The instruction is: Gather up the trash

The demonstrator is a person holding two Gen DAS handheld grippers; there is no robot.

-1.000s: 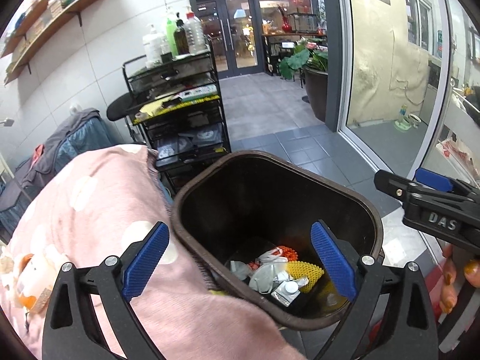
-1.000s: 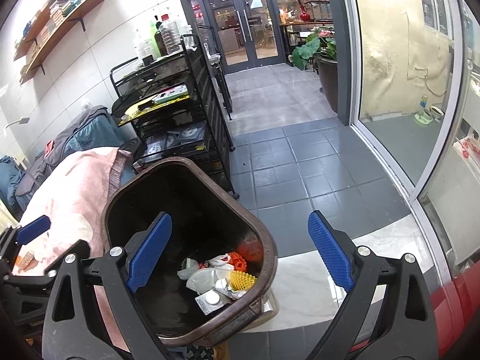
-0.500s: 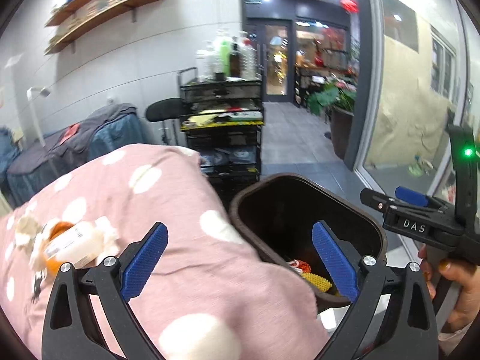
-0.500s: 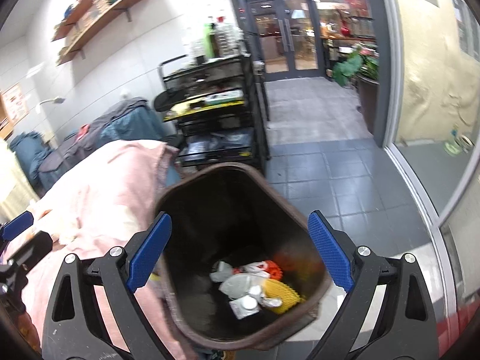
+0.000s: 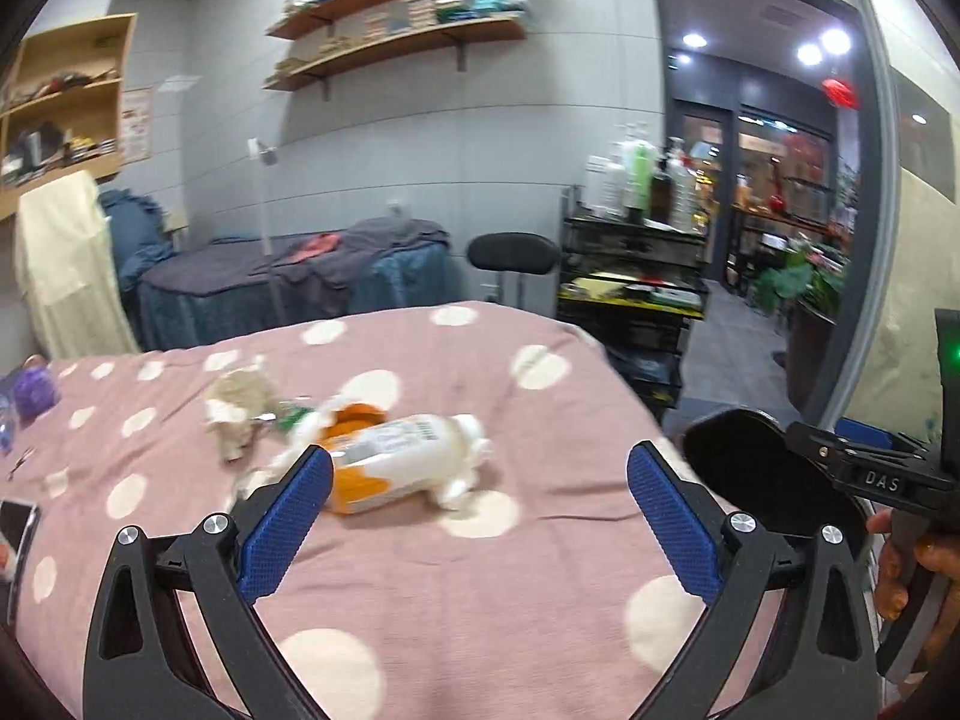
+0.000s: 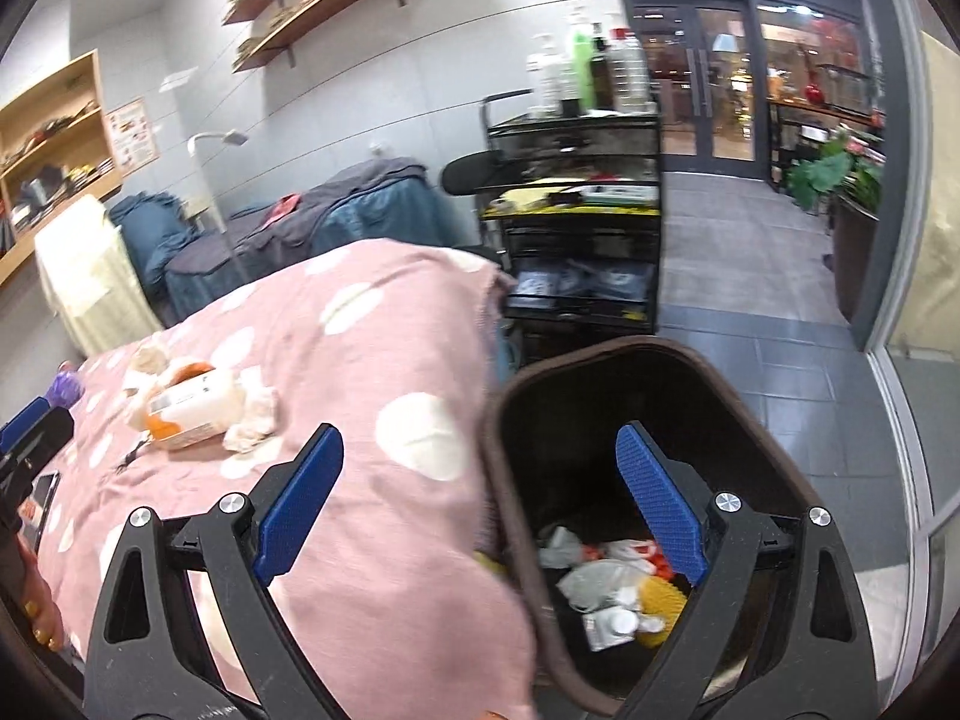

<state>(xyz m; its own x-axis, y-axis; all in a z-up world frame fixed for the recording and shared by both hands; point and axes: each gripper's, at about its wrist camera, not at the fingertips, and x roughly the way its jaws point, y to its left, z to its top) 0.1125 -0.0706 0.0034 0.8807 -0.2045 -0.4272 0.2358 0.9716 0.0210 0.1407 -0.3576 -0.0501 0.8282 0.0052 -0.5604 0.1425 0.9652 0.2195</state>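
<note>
phone [image 5: 15, 531] cut off, bottle label [image 5: 384, 441] blurred

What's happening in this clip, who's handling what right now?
A person is clearing trash off a bed with a pink polka-dot blanket, holding a gripper in each hand. Both the left gripper and the right gripper are open and empty. The left one points at a white bottle lying among crumpled tissues on the blanket. The right one hangs by the brown trash bin beside the bed, which already holds wrappers and a yellow mesh piece.
</note>
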